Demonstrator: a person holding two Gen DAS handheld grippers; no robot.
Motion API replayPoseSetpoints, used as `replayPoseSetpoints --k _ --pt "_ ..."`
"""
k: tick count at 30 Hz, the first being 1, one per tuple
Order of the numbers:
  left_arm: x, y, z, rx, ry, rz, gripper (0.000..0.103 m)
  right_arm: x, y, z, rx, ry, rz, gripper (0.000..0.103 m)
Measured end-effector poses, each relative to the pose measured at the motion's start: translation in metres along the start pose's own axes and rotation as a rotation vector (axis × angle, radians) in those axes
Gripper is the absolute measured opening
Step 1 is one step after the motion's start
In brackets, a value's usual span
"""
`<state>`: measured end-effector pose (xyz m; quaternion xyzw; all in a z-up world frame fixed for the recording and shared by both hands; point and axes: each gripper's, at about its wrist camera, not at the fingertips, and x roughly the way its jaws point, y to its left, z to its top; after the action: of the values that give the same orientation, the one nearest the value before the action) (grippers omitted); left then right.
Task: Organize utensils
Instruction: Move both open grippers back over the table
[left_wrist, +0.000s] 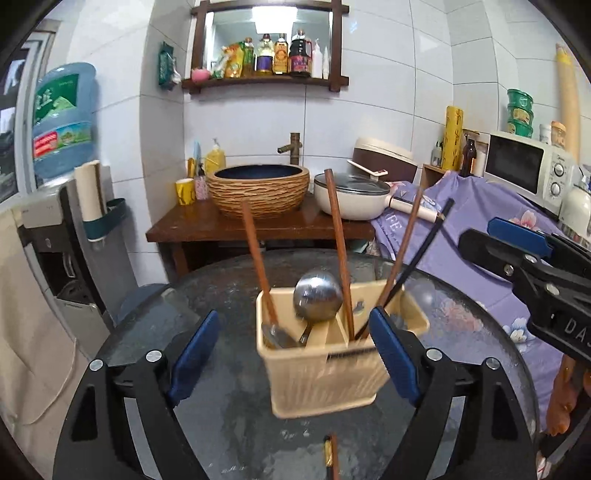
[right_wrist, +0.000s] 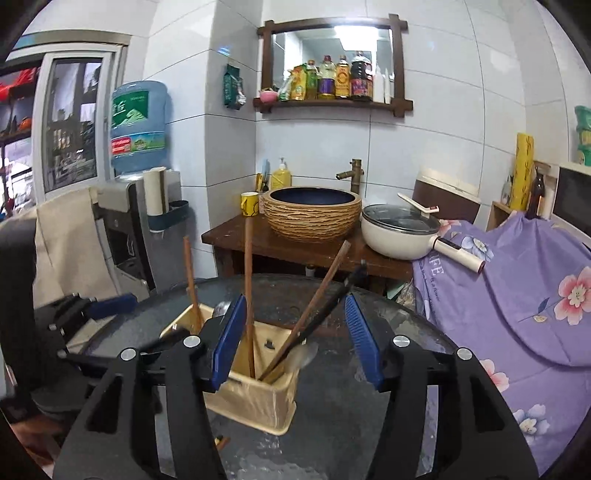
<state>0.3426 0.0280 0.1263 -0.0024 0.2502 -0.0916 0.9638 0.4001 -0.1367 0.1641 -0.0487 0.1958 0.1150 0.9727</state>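
1. Though both views are blurred in places, I can see the beige utensil caddy (left_wrist: 325, 373) standing on the round dark glass table (left_wrist: 229, 413), and I take it as my landmark.
2. My left gripper (left_wrist: 295, 358) has its blue pads spread wide. The caddy's front face sits between them, and whether the right-hand pad (left_wrist: 393, 360) touches the caddy's corner I cannot tell. It holds nothing.
3. My right gripper (right_wrist: 295, 341) is partly open, pads on either side of the caddy's far end, grasping nothing. In the left view it reaches in from the right of the caddy, above the table.
4. Inside the caddy: wooden chopsticks (left_wrist: 338, 251) stand upright or lean outward, one black chopstick (left_wrist: 424, 243) leans right, and a steel ladle (left_wrist: 317, 299) rests bowl-up in the left compartment.
5. Just in front of the caddy, one more chopstick (left_wrist: 332, 458) lies on the table.
6. Behind the caddy, beyond the table, are a woven basin (left_wrist: 258, 190) and a cream pan (left_wrist: 351, 199).
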Motion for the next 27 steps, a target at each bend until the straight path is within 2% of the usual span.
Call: replayPoseSetpoints --k 4,7,11,12,14,17,19,23,27 --pt "-0.008 0.007 -0.027 -0.005 0.025 0.015 0.081 -0.012 0.0 -0.027 -0.006 0.006 0.006 0.057" --pt "-0.01 0.012 -0.046 -0.017 0.062 0.013 0.081 -0.008 -0.013 -0.042 0.018 0.027 -0.031 0.057" --pt "-0.013 0.013 -0.068 -0.006 0.088 0.016 0.081 0.009 -0.052 -0.06 0.185 0.099 -0.007 0.057" --pt "-0.011 0.013 -0.075 0.001 0.105 0.021 0.081 0.018 -0.068 -0.068 0.265 0.14 0.009 0.057" --pt "-0.009 0.012 -0.083 0.01 0.13 0.019 0.081 0.032 -0.083 -0.079 0.328 0.194 0.004 0.057" --pt "-0.004 0.012 -0.094 0.007 0.174 0.008 0.081 0.064 -0.105 -0.105 0.385 0.313 0.002 0.057" --pt "-0.001 0.01 -0.101 0.002 0.196 -0.001 0.081 0.079 -0.114 -0.117 0.425 0.363 0.004 0.057" --pt "-0.001 0.003 -0.11 0.008 0.217 -0.001 0.081 0.11 -0.132 -0.134 0.503 0.429 -0.027 0.053" --pt "-0.006 -0.005 -0.118 0.014 0.217 -0.012 0.08 0.151 -0.141 -0.129 0.555 0.467 -0.009 0.045"
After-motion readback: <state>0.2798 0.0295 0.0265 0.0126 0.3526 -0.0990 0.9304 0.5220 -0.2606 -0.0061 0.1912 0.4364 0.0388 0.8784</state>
